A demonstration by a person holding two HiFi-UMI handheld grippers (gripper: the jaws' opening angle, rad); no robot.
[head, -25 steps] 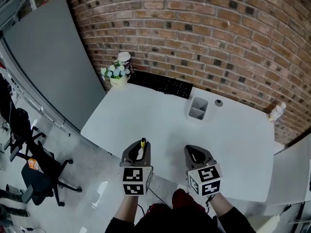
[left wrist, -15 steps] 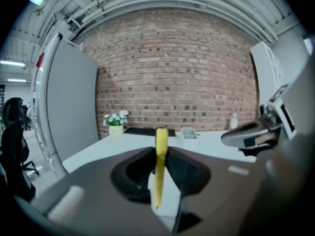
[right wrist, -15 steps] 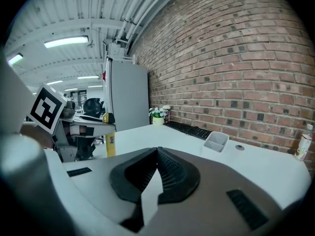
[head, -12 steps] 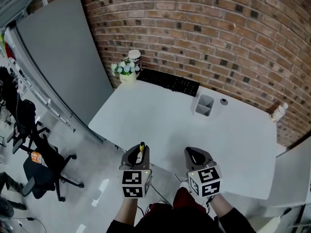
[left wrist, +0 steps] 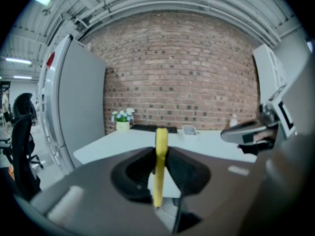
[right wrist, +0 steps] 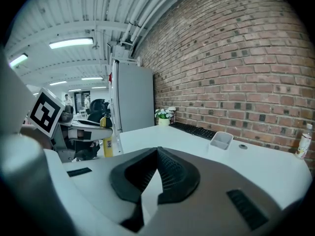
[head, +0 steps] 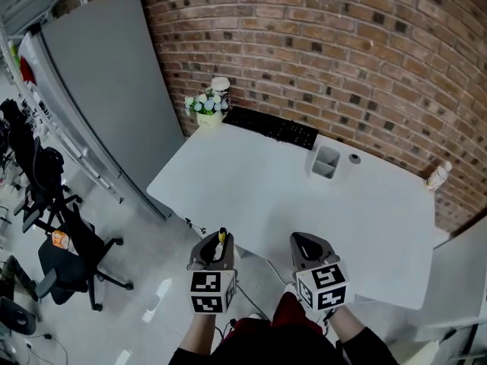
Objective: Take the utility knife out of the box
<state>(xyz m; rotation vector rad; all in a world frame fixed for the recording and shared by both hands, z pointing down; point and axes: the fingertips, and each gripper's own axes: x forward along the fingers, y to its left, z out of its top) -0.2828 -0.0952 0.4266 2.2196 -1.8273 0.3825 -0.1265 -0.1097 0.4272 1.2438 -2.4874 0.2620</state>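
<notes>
A yellow utility knife [head: 221, 239] stands upright between the jaws of my left gripper [head: 220, 243], which is shut on it. In the left gripper view the knife [left wrist: 158, 167] rises past the dark pads [left wrist: 183, 168]. My right gripper [head: 304, 246] is beside it, shut with nothing in it; its tips meet in the right gripper view [right wrist: 158, 151]. Both grippers hang over the floor, just off the front edge of the white table [head: 259, 196]. The open white box [head: 326, 163] stands far off, at the back of the table.
A black keyboard [head: 272, 128], a flower pot [head: 206, 108] and a cup [head: 221, 85] line the back of the table by the brick wall. A bottle [head: 434, 176] stands at the right end. A grey partition [head: 106, 90] and office chairs [head: 65, 234] are on the left.
Both grippers have drawn back from over the table's front edge to above the floor. The knife stays in the left gripper, and the table now looks farther away.
</notes>
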